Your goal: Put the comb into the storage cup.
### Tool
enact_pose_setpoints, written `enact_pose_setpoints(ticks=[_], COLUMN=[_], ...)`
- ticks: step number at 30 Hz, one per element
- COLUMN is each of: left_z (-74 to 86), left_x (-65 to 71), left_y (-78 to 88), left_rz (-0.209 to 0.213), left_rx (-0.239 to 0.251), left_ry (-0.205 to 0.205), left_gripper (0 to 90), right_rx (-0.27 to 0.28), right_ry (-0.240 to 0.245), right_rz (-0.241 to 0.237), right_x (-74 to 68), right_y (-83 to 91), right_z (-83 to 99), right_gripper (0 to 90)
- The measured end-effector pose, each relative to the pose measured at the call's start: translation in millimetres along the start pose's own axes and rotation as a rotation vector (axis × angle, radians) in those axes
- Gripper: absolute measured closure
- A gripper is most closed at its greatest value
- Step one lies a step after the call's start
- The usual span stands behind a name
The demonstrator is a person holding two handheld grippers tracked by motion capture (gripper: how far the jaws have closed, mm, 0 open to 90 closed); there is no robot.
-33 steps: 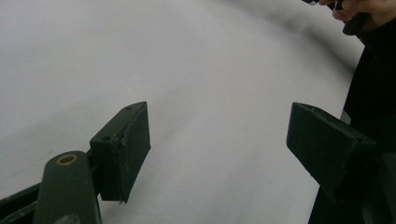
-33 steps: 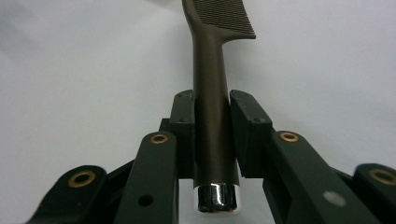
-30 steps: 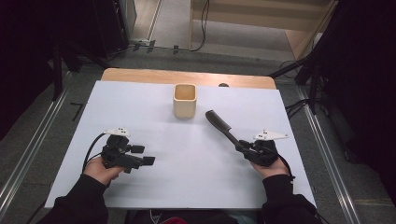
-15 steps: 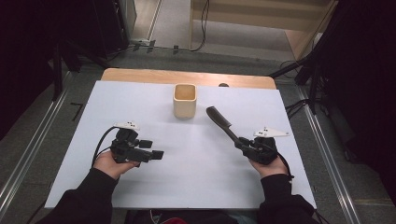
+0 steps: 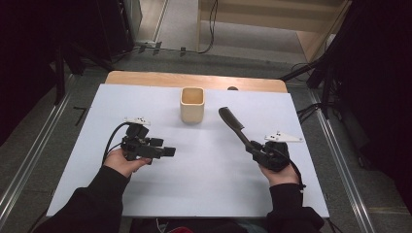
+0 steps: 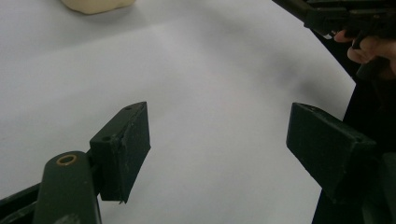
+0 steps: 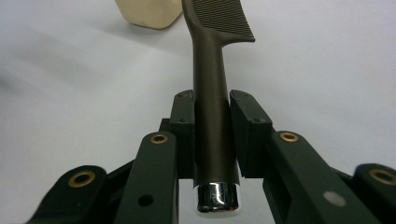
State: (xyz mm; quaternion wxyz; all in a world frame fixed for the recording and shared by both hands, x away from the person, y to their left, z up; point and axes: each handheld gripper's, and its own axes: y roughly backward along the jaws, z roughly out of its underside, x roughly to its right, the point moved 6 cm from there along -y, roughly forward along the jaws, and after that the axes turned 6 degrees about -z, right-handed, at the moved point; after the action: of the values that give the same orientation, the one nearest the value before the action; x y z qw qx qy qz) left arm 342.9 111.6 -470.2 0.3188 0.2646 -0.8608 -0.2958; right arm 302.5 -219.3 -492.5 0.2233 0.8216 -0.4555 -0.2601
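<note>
**A:** ok so where's the comb [image 5: 232, 121] at?

**B:** clamped by its handle in the right gripper [image 5: 256, 150], both jaws pressing on it. Toothed end sticks out up and away over the table [image 5: 209, 189], toward the cup [image 5: 192, 104] but well short of it. Chrome cap pokes out at the back end.

**A:** and the left gripper [image 5: 167, 151]?

**B:** jaws wide apart, nothing between them, just white table underneath. It points across toward the right hand [image 5: 277, 170].

No legible text or labels
</note>
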Motion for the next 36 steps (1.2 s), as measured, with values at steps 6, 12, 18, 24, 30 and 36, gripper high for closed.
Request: enact_pose_setpoints(ticks=[6,12,18,24,30,36], left_z=[-7.8,-16.7,-25.5,-34.2,-41.9,-47.5], left_x=[4.3,9.3,13.7,19.7,26.1,32.1], left_y=[-4.5,-9.0,-14.4,-22.7,-32.3,-41.4], left_rz=[0.003,0.010,0.015,0.024,0.032,0.036], left_rx=[0.001,0.003,0.006,0.007,0.014,0.015], left_ry=[-0.003,-0.012,-0.027,-0.036,-0.028,-0.035], left_gripper=[22.1,22.7,23.2,23.2,23.8,23.9], right_rx=[0.013,0.001,0.032,0.060,0.087,0.108], right_ry=[0.005,-0.010,-0.051,-0.039,-0.043,-0.063], right_rz=[0.020,0.025,0.037,0.064,0.059,0.057], right_x=[-8.6,-15.3,-15.3,-16.8,-21.9,-24.9], right_y=[2.7,-3.5,-5.5,-7.7,-13.7,-14.8], right_z=[-3.8,-1.8,3.9,6.6,9.3,9.3], right_gripper=[70.3,70.3,70.3,70.3,70.3,70.3])
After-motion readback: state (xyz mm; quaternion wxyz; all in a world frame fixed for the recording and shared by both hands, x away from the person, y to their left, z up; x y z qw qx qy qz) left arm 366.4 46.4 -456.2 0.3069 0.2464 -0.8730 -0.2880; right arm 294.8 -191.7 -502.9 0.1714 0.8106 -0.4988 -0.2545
